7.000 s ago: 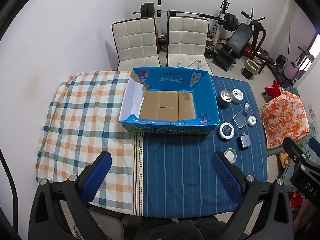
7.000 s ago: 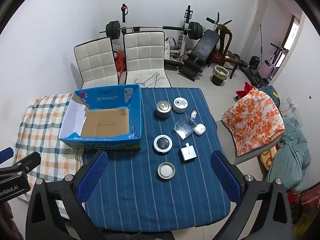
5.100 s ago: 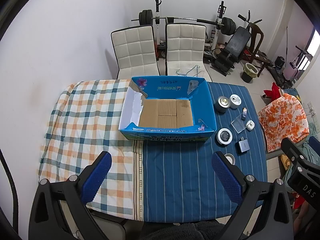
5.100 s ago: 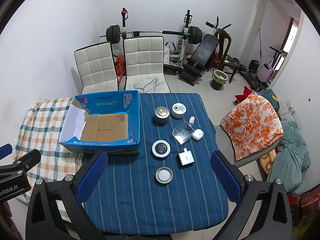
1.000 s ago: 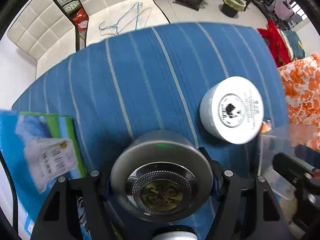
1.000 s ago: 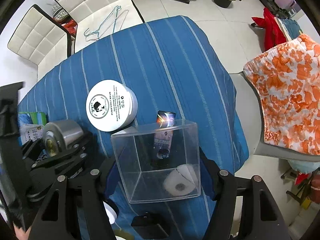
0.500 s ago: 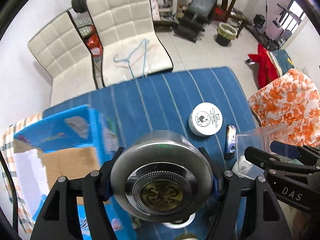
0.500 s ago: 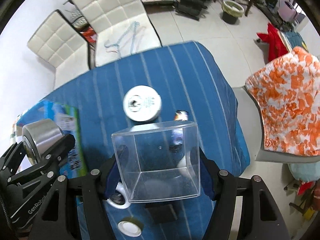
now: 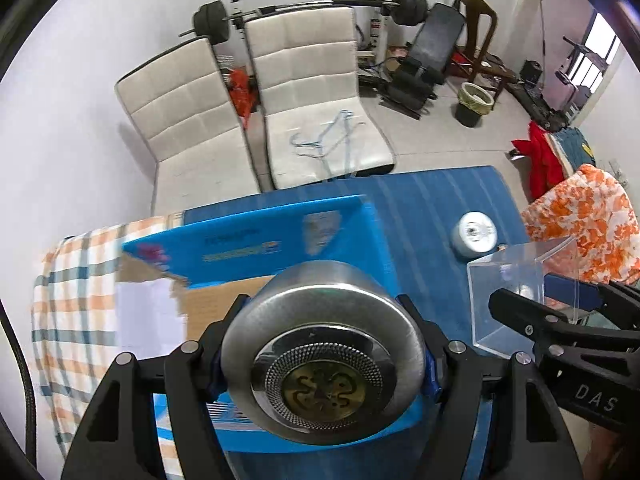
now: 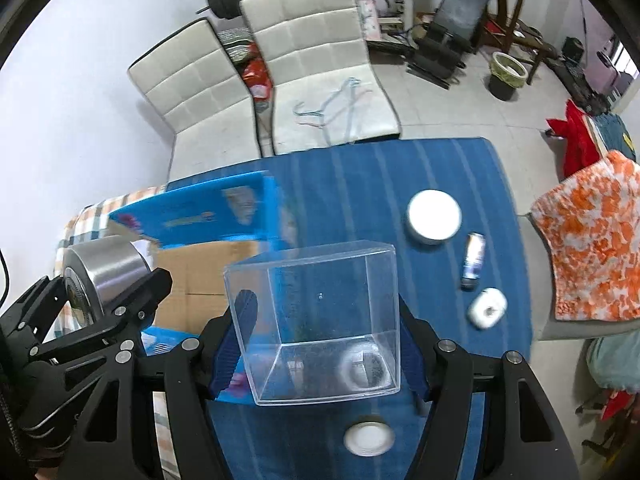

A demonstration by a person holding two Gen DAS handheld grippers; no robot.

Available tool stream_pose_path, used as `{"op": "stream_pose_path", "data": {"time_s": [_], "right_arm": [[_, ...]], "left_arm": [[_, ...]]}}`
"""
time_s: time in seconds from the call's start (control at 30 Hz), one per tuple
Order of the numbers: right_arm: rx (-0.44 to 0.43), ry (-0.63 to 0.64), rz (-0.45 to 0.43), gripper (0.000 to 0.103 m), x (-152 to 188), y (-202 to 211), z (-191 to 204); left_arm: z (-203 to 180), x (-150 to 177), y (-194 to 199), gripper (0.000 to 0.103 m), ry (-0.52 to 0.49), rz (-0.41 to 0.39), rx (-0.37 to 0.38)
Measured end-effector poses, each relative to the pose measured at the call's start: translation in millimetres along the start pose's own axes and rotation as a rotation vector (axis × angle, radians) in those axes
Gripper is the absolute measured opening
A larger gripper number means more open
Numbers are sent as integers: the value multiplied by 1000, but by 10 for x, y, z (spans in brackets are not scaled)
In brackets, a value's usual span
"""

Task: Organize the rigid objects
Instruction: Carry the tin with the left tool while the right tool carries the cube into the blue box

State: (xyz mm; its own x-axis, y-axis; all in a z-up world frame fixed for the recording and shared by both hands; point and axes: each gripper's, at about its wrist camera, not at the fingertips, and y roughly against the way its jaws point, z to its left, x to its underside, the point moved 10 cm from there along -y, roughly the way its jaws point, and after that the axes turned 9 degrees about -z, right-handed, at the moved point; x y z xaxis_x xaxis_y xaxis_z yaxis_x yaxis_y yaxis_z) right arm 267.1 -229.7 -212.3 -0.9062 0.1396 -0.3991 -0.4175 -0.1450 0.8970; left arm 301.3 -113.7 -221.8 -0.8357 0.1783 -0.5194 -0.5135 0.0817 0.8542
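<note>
My left gripper (image 9: 323, 356) is shut on a round silver tin (image 9: 320, 320) and holds it in the air above the open blue cardboard box (image 9: 280, 232). The tin also shows in the right wrist view (image 10: 106, 272). My right gripper (image 10: 320, 332) is shut on a clear plastic box (image 10: 316, 296), lifted above the blue striped cloth just right of the blue cardboard box (image 10: 208, 216). The clear box also shows in the left wrist view (image 9: 516, 292).
On the blue cloth (image 10: 360, 176) lie a white round jar (image 10: 434, 216), a small dark tube (image 10: 474, 260), a white oval case (image 10: 488, 312) and a small round tin (image 10: 368, 440). Two white chairs (image 10: 312, 80) stand behind the table. A plaid cloth (image 9: 72, 304) covers the left side.
Both grippers have moved left and up with their loads. The silver tin is now over the blue cardboard box, and the clear box has come close to its right wall.
</note>
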Motion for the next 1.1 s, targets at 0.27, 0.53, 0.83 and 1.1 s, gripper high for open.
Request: {"op": "stream_pose_path", "data": {"time_s": [0.27, 0.53, 0.83, 1.1], "right_arm": [[-18, 26, 48, 69, 40, -582, 767], [21, 18, 156, 69, 110, -1589, 1036], [78, -2, 231, 69, 228, -2201, 1048], [52, -106, 264, 77, 209, -2167, 1017]], "left_arm": [[850, 149, -163, 69, 66, 23, -21], [1358, 455, -860, 69, 193, 133, 37], [1489, 717, -1479, 69, 314, 250, 144], [1507, 777, -1582, 69, 405, 295, 216]]}}
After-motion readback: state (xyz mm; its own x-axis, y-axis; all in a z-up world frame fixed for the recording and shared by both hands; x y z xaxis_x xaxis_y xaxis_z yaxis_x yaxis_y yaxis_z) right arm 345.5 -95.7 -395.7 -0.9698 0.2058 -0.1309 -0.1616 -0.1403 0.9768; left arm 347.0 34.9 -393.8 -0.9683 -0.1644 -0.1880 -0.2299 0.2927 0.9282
